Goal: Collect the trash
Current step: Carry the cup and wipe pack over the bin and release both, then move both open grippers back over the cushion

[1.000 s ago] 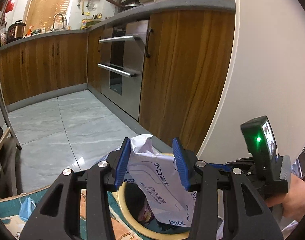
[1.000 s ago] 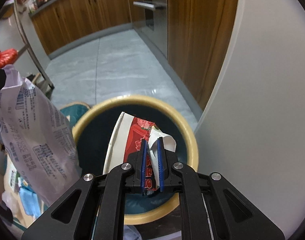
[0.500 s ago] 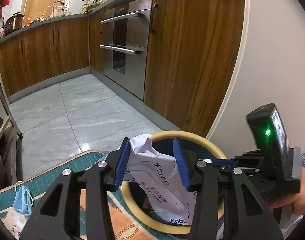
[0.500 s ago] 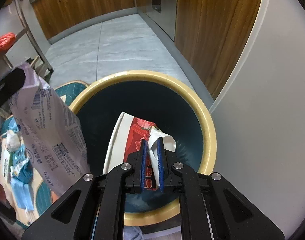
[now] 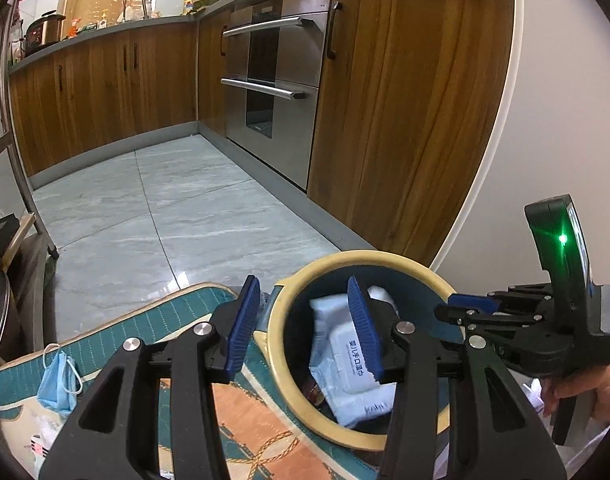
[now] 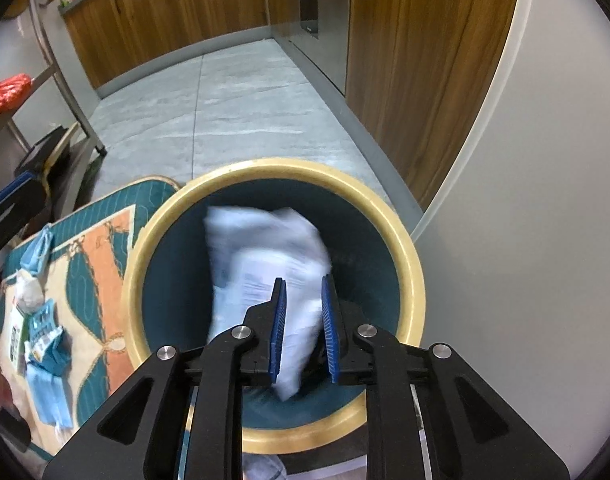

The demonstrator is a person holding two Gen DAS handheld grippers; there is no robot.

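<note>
While the wet-wipe pack (image 5: 351, 364) drops blurred into the bin (image 6: 409, 264), both grippers hang over its rim, left gripper (image 5: 305, 330) released and empty. Right gripper (image 6: 303, 330) has just been parting its jaws, nothing clamped. Best to hold both apart and lift clear before turning left to the mask (image 5: 59, 384) on the mat (image 5: 261, 432).

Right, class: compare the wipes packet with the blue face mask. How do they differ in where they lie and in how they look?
Place: the wipes packet lies inside the yellow-rimmed bin, while the face mask lies outside it on the patterned rug.
Look: the wipes packet is bulky and pale with a printed label; the face mask is thin and plain blue with white ear loops.
Shared: both are soft, bluish items.
</note>
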